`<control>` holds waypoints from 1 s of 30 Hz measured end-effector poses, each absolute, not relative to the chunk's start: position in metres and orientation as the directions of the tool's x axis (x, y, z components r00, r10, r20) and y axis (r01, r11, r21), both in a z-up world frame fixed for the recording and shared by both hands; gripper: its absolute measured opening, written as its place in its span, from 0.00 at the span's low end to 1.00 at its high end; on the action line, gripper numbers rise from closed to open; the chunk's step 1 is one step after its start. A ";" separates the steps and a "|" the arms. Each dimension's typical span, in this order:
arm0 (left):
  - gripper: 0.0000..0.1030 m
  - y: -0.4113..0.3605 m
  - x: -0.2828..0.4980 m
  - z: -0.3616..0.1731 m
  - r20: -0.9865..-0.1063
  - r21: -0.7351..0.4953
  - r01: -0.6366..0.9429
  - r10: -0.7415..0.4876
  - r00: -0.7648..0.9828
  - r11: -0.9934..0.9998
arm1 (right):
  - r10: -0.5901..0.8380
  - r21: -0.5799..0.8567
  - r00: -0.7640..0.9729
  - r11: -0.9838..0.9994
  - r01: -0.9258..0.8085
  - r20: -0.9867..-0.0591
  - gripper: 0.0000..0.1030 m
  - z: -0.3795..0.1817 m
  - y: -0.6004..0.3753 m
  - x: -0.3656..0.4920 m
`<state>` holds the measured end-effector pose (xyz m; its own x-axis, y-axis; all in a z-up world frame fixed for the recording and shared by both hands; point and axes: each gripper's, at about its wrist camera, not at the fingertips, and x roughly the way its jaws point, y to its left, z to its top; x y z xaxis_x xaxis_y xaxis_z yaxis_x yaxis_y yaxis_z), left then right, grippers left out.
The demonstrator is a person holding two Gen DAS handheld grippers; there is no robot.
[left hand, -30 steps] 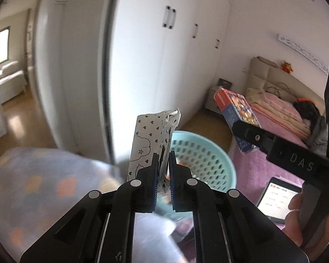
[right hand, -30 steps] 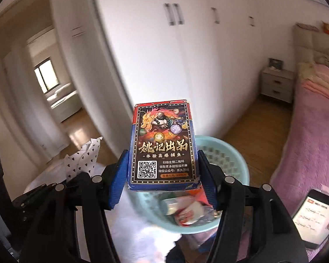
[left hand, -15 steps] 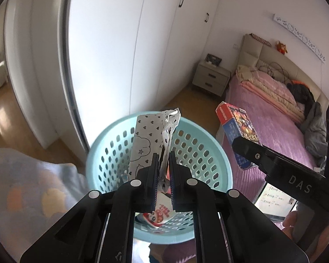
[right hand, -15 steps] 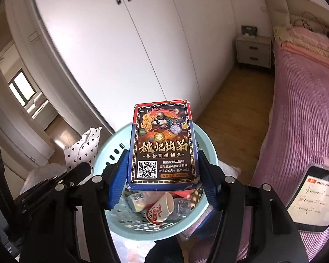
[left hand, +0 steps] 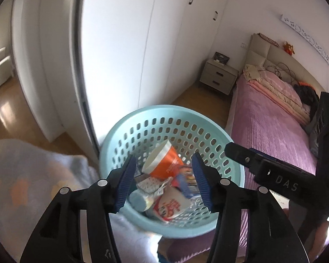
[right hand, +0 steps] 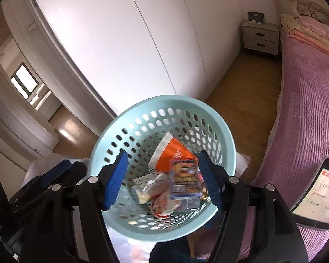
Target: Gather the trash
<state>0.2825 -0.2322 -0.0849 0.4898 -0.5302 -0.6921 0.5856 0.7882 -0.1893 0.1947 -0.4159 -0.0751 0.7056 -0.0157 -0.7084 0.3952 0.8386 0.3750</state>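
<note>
A turquoise perforated basket sits below both grippers and holds several pieces of trash. My left gripper hangs over it, its jaws opening with nothing between them. The heart-patterned paper wrapper lies inside beside an orange paper cup. My right gripper is also above the basket, jaws opening and apart from the dark card box, which lies blurred among the trash. The wrapper and the cup show there too. The right gripper's finger reaches in from the right.
White wardrobe doors stand behind the basket. A bed with a pink cover runs along the right, a nightstand beyond it. A lit phone lies on the bed. A patterned blanket is at the left.
Both grippers came lower over the basket and opened. The heart-patterned wrapper left the left gripper and the card box left the right one; both now lie in the basket.
</note>
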 end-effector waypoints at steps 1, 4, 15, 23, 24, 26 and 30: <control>0.50 -0.225 0.279 -0.082 -0.688 -0.191 0.579 -0.529 0.497 0.793 | -0.013 0.377 0.709 0.840 0.391 -0.705 0.61 -0.074 -0.414 0.192; 0.50 -0.202 0.267 -0.075 -0.666 -0.213 0.563 -0.540 0.515 0.799 | 0.003 0.380 0.723 0.852 0.360 -0.691 0.61 -0.063 -0.400 0.182; 0.69 -0.124 0.197 -0.039 -0.556 -0.174 0.482 -0.490 0.672 0.859 | 0.008 0.283 0.799 0.937 0.204 -0.601 0.61 -0.033 -0.315 0.136; 0.83 -0.070 0.147 -0.026 -0.426 -0.059 0.292 -0.289 0.858 0.954 | -0.061 0.195 0.895 0.967 0.162 -0.443 0.64 -0.012 -0.274 0.091; 0.84 -0.067 0.141 -0.025 -0.399 -0.038 0.266 -0.258 0.880 0.963 | -0.068 0.189 0.902 0.968 0.162 -0.426 0.64 -0.013 -0.272 0.087; 0.87 -0.065 0.131 -0.025 -0.350 -0.008 0.224 -0.212 0.912 0.975 | -0.082 0.185 0.920 0.969 0.164 -0.383 0.64 -0.013 -0.266 0.079; 0.89 -0.063 0.124 -0.025 -0.289 0.018 0.199 -0.185 0.939 0.980 | -0.110 0.194 0.935 0.964 0.183 -0.336 0.65 -0.018 -0.260 0.066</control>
